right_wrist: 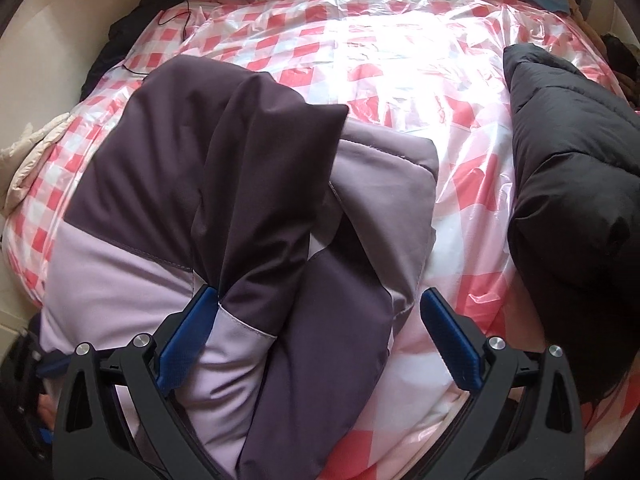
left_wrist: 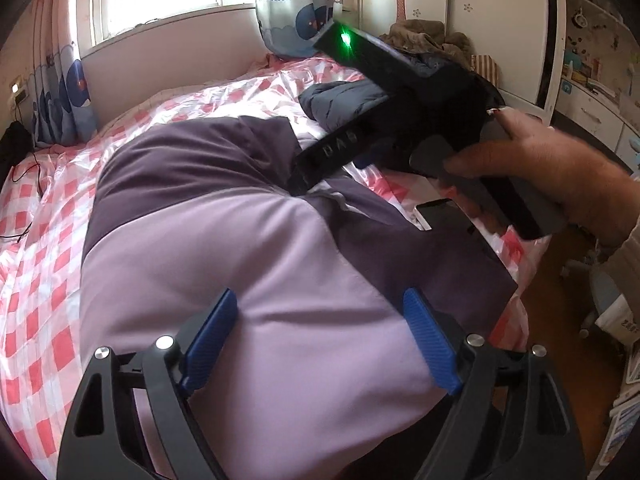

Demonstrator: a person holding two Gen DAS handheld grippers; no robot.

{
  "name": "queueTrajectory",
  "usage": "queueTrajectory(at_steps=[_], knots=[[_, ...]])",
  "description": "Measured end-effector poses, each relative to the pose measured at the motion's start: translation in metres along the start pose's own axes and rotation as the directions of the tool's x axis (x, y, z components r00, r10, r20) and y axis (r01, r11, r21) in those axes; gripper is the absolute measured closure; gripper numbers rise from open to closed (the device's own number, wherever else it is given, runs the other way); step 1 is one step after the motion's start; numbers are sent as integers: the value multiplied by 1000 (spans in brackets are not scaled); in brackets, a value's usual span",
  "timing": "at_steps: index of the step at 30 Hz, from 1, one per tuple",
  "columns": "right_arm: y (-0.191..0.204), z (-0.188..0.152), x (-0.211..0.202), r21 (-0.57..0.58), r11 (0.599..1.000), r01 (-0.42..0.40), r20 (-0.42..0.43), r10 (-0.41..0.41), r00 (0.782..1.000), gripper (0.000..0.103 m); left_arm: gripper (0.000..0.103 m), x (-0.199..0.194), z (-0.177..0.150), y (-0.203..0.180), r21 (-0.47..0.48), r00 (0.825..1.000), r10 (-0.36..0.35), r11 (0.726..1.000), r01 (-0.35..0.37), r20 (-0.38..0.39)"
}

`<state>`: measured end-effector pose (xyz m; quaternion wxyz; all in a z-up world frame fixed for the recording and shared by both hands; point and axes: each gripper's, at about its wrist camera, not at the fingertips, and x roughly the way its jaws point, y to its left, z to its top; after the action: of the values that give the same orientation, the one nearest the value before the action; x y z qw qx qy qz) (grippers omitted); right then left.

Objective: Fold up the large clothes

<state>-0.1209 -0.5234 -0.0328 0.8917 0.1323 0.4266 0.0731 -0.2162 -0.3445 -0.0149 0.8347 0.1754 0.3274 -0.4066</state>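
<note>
Over the bed [left_wrist: 48,240], the left gripper [left_wrist: 320,340] hangs with jaws spread wide and empty above the jacket [left_wrist: 240,240]. The right gripper [right_wrist: 320,332] is likewise open, a folded sleeve [right_wrist: 260,184] lying loose between its pads. The jacket sits bunched on slick plastic sheeting [right_wrist: 400,60]; released folds may slide or spring open. A dark coat [right_wrist: 568,160] lies near.

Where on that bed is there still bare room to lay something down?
The checked sheet lies bare between the purple jacket and the black jacket, and beyond both toward the wall. Nearer the grippers, the jackets crowd it.
</note>
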Motion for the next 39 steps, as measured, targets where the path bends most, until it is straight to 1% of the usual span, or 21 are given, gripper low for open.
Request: queueTrajectory(at_steps=[5, 7, 9, 11, 14, 16, 18, 21, 23, 24, 26, 27, 28, 30, 32, 33, 34, 35, 36, 38, 39], knots=[[18, 2, -33, 2, 999, 35, 66, -35, 997, 7, 21, 4, -2, -3, -2, 1000, 0, 1000, 0, 4], [25, 3, -50, 27, 999, -19, 137, 15, 991, 7, 21, 5, -3, -3, -6, 1000, 1, 1000, -1, 7], [29, 4, -61, 85, 987, -138, 209, 118, 971, 7, 20, 7, -4, -5, 1, 1000, 7, 1000, -7, 10], [26, 4, -50, 152, 965, -215, 226, 178, 958, 7, 20, 7, -5, -5, 6, 1000, 13, 1000, -13, 13], [13, -5, -3, 209, 973, -99, 160, 66, 985, 7, 20, 3, -7, 2, 6, 1000, -12, 1000, 12, 9], [-9, -19, 22, 287, 936, -201, 189, 151, 970, 6, 20, -9, -11, 7, 27, 997, -72, 997, 73, -3], [-15, -28, 21, 315, 929, -195, 224, 127, 966, 6, 20, -28, -13, 24, -35, 994, -111, 993, 111, 17], [0, -31, 15, 283, 953, -110, 241, 40, 970, 7, 20, -62, -19, 85, -260, 986, -127, 954, 152, 110], [6, -32, 13, 269, 961, -68, 254, -3, 967, 6, 17, -70, -28, 142, -465, 987, -59, 877, 122, 147], [8, -35, 12, 265, 963, -51, 266, -22, 964, 6, 15, -68, -35, 169, -562, 989, -38, 819, 115, 146], [12, -39, 11, 261, 965, -23, 289, -55, 956, 6, 14, -52, -53, 216, -714, 991, -36, 690, 117, 127], [14, -42, 12, 258, 966, -8, 298, -72, 952, 6, 14, -39, -60, 232, -757, 993, -53, 643, 115, 105], [15, -43, 13, 257, 967, -1, 303, -79, 950, 6, 14, -28, -64, 239, -774, 991, -88, 619, 132, 98], [13, -46, 15, 259, 966, -5, 312, -78, 947, 6, 14, 4, -69, 248, -809, 974, -208, 557, 190, 85], [8, -47, 16, 265, 964, -16, 313, -71, 947, 6, 6, 31, -74, 248, -836, 951, -288, 490, 248, 114], [5, -48, 18, 271, 962, -27, 315, -62, 947, 6, 6, 39, -76, 248, -843, 934, -327, 454, 289, 144], [3, -48, 19, 275, 961, -36, 318, -56, 947, 6, 6, 52, -75, 249, -848, 902, -392, 402, 345, 181], [0, -48, 20, 280, 959, -45, 322, -50, 945, 6, 6, 58, -72, 249, -845, 883, -424, 380, 375, 202], [-2, -49, 21, 282, 958, -52, 327, -46, 944, 6, 6, 63, -67, 244, -838, 875, -441, 386, 386, 200], [-2, -49, 23, 287, 957, -47, 334, -54, 941, 6, 5, 61, -44, 226, -782, 896, -425, 514, 354, 127], [-2, -50, 23, 289, 956, -51, 342, -54, 938, 6, 5, 59, -38, 220, -757, 904, -414, 556, 343, 106]])
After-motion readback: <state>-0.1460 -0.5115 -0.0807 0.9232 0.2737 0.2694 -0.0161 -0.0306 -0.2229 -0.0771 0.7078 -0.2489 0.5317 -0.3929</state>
